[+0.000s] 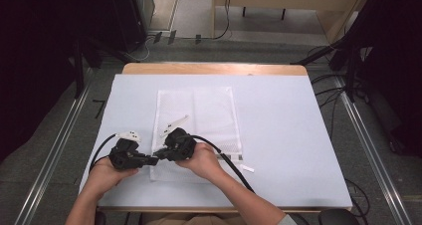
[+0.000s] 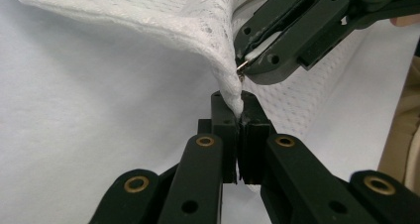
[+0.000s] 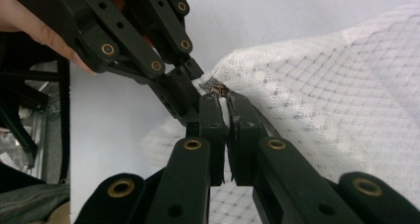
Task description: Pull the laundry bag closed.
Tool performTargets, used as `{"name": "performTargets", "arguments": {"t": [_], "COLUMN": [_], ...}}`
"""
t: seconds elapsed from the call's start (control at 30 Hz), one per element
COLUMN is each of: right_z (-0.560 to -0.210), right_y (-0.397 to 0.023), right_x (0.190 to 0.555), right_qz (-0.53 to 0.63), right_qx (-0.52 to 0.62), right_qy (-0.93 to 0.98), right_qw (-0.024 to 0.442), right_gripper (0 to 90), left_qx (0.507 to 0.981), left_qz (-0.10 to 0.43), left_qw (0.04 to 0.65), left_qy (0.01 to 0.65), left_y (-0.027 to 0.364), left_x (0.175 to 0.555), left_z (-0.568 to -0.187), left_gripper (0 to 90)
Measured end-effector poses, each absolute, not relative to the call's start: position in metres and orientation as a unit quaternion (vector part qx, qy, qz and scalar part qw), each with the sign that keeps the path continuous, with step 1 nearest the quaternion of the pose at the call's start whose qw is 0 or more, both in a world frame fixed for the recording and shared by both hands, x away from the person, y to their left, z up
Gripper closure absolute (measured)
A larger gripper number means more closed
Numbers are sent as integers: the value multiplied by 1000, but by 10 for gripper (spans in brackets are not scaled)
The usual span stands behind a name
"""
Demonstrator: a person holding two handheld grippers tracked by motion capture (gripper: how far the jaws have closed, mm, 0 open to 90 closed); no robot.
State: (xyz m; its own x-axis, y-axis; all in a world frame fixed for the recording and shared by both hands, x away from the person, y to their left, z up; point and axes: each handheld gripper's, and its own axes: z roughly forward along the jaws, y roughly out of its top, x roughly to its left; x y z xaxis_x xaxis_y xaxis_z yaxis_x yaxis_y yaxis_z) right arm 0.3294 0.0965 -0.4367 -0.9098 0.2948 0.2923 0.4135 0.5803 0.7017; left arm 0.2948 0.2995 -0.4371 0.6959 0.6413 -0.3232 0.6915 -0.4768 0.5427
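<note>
- White table — the mesh laundry bag lies flat left of centre.
- Left gripper, jaws clenched on the bag's near-left corner.
- Right gripper, jaws pinching the zipper pull — likely starting to unzip; next, a steady sideways pull.

White mesh laundry bag lies flat at the centre of the white-covered rectangular worktop, long axis running 12 to 6 o'clock. Both black two-jaw tools meet at the bag's 7 o'clock corner: left gripper at 9 o'clock of that corner, right gripper just at its 3 o'clock, jaws nearly touching. Small white strip lies at the bag's 4 o'clock, on the worktop.
</note>
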Motion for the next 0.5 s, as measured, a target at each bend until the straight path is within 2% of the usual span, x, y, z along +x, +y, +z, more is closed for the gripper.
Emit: {"name": "performTargets", "arguments": {"t": [0.5], "right_z": [-436], "right_y": [92], "right_x": [327], "right_qz": [-406], "right_qx": [-187], "right_qy": [-893], "right_qw": [62], "right_gripper": [884], "left_qx": [863], "left_qz": [-41], "left_qw": [321], "left_qy": [388], "left_y": [298], "left_x": [295], "left_z": [-439], "left_gripper": [889]}}
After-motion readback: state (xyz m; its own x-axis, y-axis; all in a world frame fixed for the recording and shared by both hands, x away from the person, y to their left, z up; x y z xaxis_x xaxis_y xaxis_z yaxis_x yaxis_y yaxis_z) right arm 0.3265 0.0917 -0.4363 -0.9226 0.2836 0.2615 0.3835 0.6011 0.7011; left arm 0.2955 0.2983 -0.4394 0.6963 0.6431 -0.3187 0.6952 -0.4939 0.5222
